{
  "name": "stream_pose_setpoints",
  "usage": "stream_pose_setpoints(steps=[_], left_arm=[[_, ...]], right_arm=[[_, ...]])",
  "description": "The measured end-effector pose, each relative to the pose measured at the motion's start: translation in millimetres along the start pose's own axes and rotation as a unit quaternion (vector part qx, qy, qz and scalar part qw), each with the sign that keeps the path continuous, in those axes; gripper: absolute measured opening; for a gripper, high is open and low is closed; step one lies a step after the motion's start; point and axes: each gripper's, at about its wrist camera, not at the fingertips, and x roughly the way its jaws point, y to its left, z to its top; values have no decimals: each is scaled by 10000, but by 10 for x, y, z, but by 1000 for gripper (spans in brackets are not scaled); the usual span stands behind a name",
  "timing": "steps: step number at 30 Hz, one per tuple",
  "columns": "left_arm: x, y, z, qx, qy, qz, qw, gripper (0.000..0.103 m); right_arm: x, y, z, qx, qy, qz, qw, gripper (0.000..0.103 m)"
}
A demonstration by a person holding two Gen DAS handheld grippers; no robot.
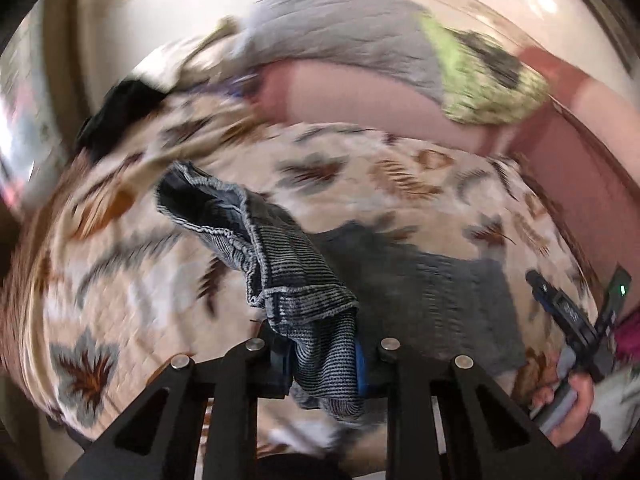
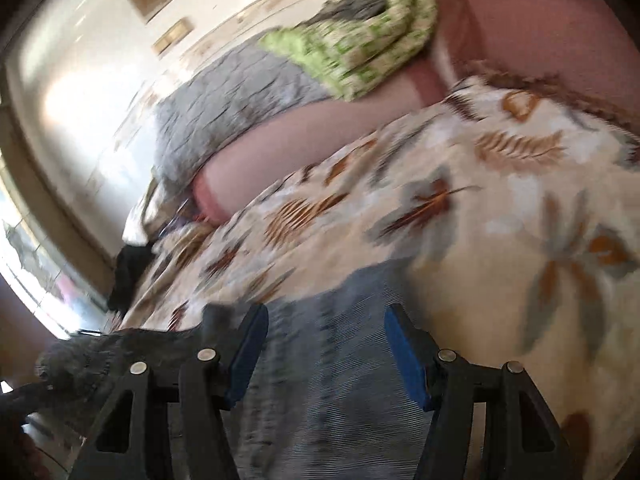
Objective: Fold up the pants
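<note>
The pants (image 1: 280, 264) are dark blue-grey ribbed fabric lying on a leaf-patterned bedspread (image 1: 360, 168). My left gripper (image 1: 320, 364) is shut on a bunched edge of the pants and holds it lifted, with the hem flopping up and left. The rest of the pants spreads to the right. My right gripper shows in the left wrist view (image 1: 568, 312), held in a hand. In the right wrist view my right gripper (image 2: 326, 356) is open, its blue pads apart above the flat pants (image 2: 320, 380). Both views are blurred.
A grey quilted pillow (image 1: 340, 28), a green patterned cloth (image 1: 480, 80) and a pink pillow (image 1: 360, 100) lie at the bed's far side. A black item (image 1: 120, 108) sits at the far left. A pink headboard (image 2: 540, 32) borders the bedspread (image 2: 480, 200).
</note>
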Motion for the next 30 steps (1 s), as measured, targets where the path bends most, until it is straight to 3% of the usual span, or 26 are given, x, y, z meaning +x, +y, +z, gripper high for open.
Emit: stream_pose_setpoints(steps=[5,10,12,14,17,19,22,23,26,30], left_arm=[[8,-797,98,829,34,-407,9957,23],[302,-1725,51,1512,345,-834,9844,23],[484,-2075,-29,1723,585,-998,9782,28],[608,-2237,-96,1863,798,-1044,9737,45],[579,-2178,-104,1797,654,-924,9772,48],[502,-1944,-35,1522,536,-865,9831,48],[500,-1568,3,1096,390,-571,9916,63],[495,-1443,-20,997,360,-420,9935,64],[627,-1120,-100,773,521,-50,9956,64],[859,-879,-281,532,855,28,9949,64]], right_arm=[[-386,-530,229,205,-479,-558,9971,64],[-699,-969,368,560,-815,-912,9909,64],[-789,-1108,397,680,-863,-1039,9885,64],[-833,-1177,404,707,-818,-1087,9882,64],[-872,-1184,401,535,-692,-1107,9900,64],[-854,-1136,392,333,-606,-1089,9916,64],[-722,-1034,363,216,-375,-889,9951,64],[-678,-998,330,213,-268,-781,9964,64],[-446,-752,243,-37,230,-444,9987,64],[-138,-342,195,-540,794,-6,9954,64]])
